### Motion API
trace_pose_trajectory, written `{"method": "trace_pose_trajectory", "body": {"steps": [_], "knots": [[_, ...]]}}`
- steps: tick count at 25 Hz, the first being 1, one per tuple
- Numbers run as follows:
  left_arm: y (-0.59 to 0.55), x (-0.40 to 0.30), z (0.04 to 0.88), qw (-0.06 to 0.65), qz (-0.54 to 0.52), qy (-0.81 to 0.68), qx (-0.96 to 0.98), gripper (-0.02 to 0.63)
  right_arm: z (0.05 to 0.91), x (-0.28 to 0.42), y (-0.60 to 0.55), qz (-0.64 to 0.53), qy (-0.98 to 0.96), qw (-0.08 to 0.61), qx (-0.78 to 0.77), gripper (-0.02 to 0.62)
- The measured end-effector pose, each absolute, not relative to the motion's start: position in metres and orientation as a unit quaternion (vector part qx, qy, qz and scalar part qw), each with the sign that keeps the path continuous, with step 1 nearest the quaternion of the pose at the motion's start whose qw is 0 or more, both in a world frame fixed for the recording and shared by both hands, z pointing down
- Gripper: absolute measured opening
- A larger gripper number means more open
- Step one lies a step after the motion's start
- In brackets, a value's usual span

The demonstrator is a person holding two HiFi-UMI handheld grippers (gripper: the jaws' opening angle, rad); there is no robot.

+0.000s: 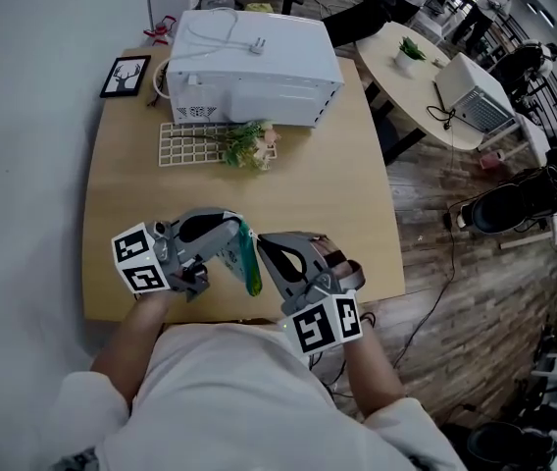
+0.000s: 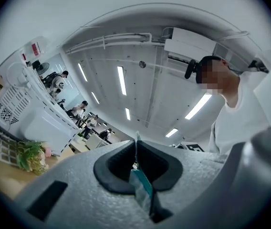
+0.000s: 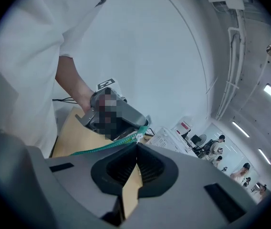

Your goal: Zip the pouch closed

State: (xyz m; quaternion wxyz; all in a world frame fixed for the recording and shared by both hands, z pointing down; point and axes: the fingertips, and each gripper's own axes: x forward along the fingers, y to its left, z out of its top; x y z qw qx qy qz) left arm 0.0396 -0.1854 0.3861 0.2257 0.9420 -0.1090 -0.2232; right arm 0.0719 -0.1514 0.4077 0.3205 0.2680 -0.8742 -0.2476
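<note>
Head view: my left gripper [image 1: 240, 232] clamps one end of the thin, flat teal pouch [image 1: 250, 263]; right gripper [image 1: 263, 245] pinches its small white zip pull [image 3: 136, 137].

Pouch [image 1: 249, 261] between left tool [image 1: 242, 230] and right tool [image 1: 263, 243], over tabletop's [image 1: 342, 214] near edge. Ahead of tools: rack [image 1: 185, 146] with flowers [image 1: 247, 146], microwave [image 1: 259, 62] behind it.

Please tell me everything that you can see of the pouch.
The pouch looks like soft, clear plastic with a teal zipper along one edge. It is held up on edge above the near end of the table. The left gripper is shut on one end; the right gripper seems to pinch its white pull.
</note>
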Motion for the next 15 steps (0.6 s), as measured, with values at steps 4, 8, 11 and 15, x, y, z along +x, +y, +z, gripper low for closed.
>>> {"method": "trace_pose_trajectory", "body": {"steps": [4,8,11,15], "knots": [[-0.189,0.035,0.382,0.242,-0.249,-0.132,0.928,0.023,0.408,0.076,-0.148,-0.246,-0.873,0.322,0.273,0.003],[-0.195,0.023,0.377,0.247,-0.263,-0.152,0.920,0.023,0.420,0.080,-0.137,-0.240,-0.871,0.334,0.268,0.003],[-0.192,0.023,0.378,0.241,-0.259,-0.155,0.922,0.023,0.422,0.085,-0.134,-0.234,-0.870,0.335,0.275,0.003],[-0.197,0.015,0.376,0.243,-0.271,-0.174,0.915,0.025,0.430,0.100,-0.125,-0.221,-0.865,0.352,0.280,0.003]]}}
